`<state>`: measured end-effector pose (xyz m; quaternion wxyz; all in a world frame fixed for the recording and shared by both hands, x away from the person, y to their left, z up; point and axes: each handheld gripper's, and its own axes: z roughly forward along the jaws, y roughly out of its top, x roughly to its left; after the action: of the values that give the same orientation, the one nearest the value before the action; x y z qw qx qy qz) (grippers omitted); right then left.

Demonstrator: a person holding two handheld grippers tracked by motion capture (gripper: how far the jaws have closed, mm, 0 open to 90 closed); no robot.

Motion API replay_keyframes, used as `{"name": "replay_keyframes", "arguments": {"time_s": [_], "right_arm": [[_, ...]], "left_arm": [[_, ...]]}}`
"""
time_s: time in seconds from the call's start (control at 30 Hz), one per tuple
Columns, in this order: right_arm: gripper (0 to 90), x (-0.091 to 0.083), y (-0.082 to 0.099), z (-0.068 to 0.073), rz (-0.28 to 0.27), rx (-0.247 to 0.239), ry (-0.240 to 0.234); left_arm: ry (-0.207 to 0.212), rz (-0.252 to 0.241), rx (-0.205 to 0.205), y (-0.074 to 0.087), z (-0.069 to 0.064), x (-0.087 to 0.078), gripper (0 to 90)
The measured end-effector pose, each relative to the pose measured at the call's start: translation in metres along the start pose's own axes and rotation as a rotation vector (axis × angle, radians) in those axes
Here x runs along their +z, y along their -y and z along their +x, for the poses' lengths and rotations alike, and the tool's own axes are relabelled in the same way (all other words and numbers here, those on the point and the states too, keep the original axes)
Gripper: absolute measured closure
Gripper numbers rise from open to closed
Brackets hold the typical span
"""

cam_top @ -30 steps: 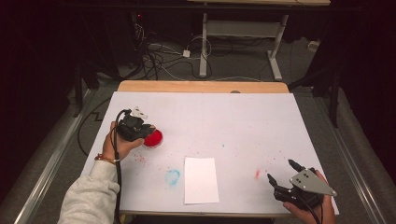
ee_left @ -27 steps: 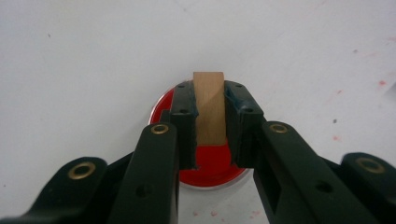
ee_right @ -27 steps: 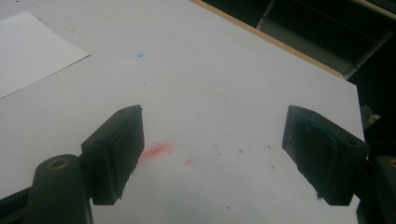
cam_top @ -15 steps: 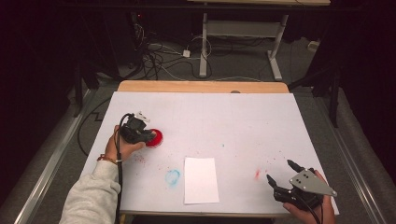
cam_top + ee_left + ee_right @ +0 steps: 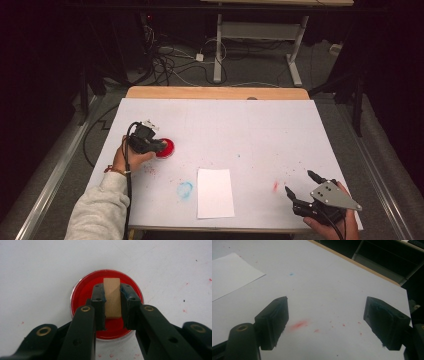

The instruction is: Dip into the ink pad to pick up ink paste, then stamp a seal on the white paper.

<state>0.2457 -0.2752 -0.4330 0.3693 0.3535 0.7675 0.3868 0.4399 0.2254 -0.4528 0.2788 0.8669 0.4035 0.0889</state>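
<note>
A round red dish (image 5: 166, 147) (image 5: 82, 290) sits on the white table cover at the left. My left gripper (image 5: 159, 146) (image 5: 112, 303) points down over it, shut on a small tan wooden block (image 5: 112, 297) that stands upright between the pads above the red. A white sheet of paper (image 5: 215, 192) (image 5: 229, 272) lies near the front middle. At the front right my right gripper (image 5: 300, 184) (image 5: 325, 323) rests low over the table, jaws wide open with nothing between them.
A blue smudge (image 5: 184, 189) marks the cover left of the paper, and a red smear (image 5: 275, 186) (image 5: 298, 325) lies just ahead of the right gripper. The wooden table edge (image 5: 215, 93) runs along the far side, with cables and a desk frame on the floor beyond.
My left hand has drifted slightly toward me and right with the block, ending over the red dish. The right gripper has stayed where it was.
</note>
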Motion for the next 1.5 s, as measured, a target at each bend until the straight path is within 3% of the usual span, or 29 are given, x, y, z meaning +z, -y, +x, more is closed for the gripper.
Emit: {"name": "replay_keyframes", "arguments": {"time_s": [0.43,0.6,0.77,0.93,1.13,1.5], "right_arm": [[20.8,0.004,-0.002,0.0,-0.003,-0.005,-0.008],[20.8,0.004,-0.003,0.001,-0.002,-0.01,-0.013],[20.8,0.005,-0.004,0.003,-0.008,-0.017,-0.015],[20.8,0.006,-0.002,-0.001,-0.005,-0.003,-0.008],[20.8,0.004,-0.002,0.001,-0.006,-0.013,-0.009],[20.7,0.0,-0.002,0.002,-0.014,-0.012,0.0]], "left_arm": [[0.008,-0.011,-0.011,0.002,0.001,0.001,73.9],[-0.007,-0.021,-0.009,0.004,-0.001,0.001,73.9],[-0.053,-0.013,0.031,0.001,-0.007,-0.002,73.9],[-0.045,-0.072,0.033,-0.002,-0.009,-0.015,73.9],[-0.045,-0.13,0.068,-0.008,-0.021,-0.032,73.9],[0.013,-0.206,0.158,-0.015,-0.058,-0.06,73.9]]}}
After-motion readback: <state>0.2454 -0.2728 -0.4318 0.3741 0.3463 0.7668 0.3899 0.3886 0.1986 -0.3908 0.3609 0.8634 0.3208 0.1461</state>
